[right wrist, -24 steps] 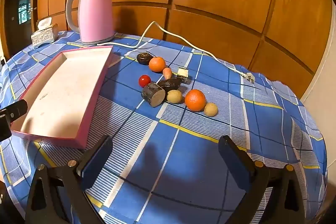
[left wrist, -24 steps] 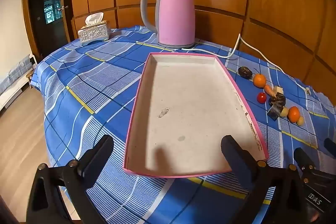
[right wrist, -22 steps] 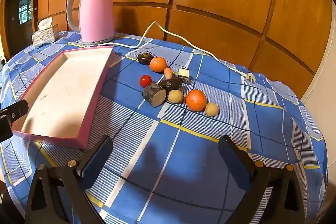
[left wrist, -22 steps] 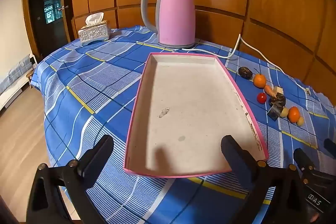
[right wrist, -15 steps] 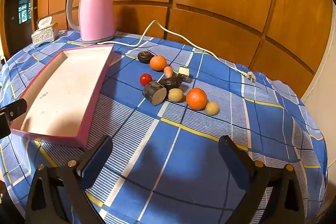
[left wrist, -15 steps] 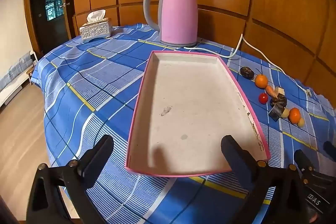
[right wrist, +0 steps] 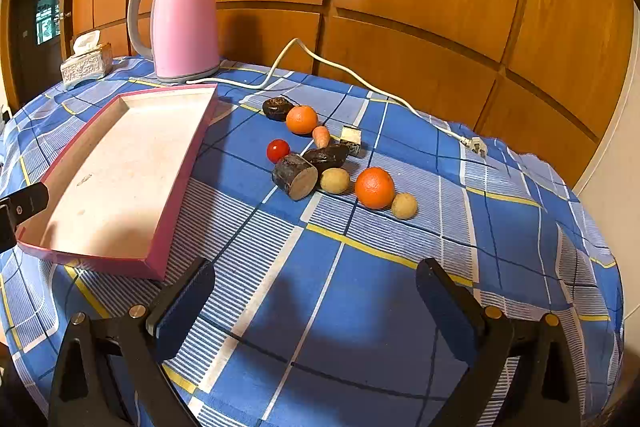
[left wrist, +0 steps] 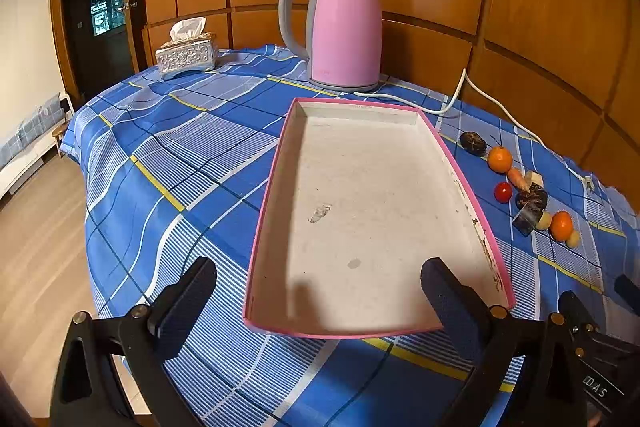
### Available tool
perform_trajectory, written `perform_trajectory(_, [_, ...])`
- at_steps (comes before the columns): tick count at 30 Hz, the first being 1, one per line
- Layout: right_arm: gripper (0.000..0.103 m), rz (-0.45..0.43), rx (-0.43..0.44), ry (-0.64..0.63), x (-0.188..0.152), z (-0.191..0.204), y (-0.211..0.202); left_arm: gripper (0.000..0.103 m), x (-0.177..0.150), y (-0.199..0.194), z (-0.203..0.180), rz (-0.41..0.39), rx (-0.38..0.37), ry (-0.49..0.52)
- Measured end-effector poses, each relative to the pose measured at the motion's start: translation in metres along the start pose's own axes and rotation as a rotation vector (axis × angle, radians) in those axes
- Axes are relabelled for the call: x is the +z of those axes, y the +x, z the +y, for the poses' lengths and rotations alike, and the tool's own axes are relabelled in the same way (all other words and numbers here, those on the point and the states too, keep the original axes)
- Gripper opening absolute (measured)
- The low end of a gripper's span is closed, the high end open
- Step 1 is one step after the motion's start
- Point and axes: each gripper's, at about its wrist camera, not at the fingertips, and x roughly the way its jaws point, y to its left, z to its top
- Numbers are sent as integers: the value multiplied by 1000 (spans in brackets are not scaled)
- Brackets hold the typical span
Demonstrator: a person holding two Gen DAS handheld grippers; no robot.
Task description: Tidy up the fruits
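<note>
A shallow pink-rimmed tray (left wrist: 276, 163) (right wrist: 188, 151) with a bare white floor lies on the blue checked tablecloth. To its right is a cluster: two oranges (right wrist: 375, 187) (right wrist: 301, 119), a cherry tomato (right wrist: 278, 150), a small carrot (right wrist: 321, 135), two pale round fruits (right wrist: 335, 181) (right wrist: 404, 205), dark pieces and a cut log-like chunk (right wrist: 295, 176). My left gripper (left wrist: 320, 301) hangs open over the tray's near end, holding nothing. My right gripper (right wrist: 316, 303) is open above bare cloth, short of the cluster.
A pink electric kettle (left wrist: 344, 31) (right wrist: 184, 23) stands behind the tray, its white cord (right wrist: 360, 79) trailing right to a plug (right wrist: 476, 145). A silver tissue box (left wrist: 186, 55) sits far left. Wooden panelling backs the table; the table edge drops to the floor on the left.
Both grippers have shifted slightly; the left view has drawn back a little from the tray. Both stay open, and nothing on the table has moved.
</note>
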Motion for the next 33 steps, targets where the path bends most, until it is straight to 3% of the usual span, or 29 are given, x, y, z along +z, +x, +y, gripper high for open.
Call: perform_trajectory(33, [102,-4,-6,-16,3,4,-2,103,1,0,1,9,-12,-17])
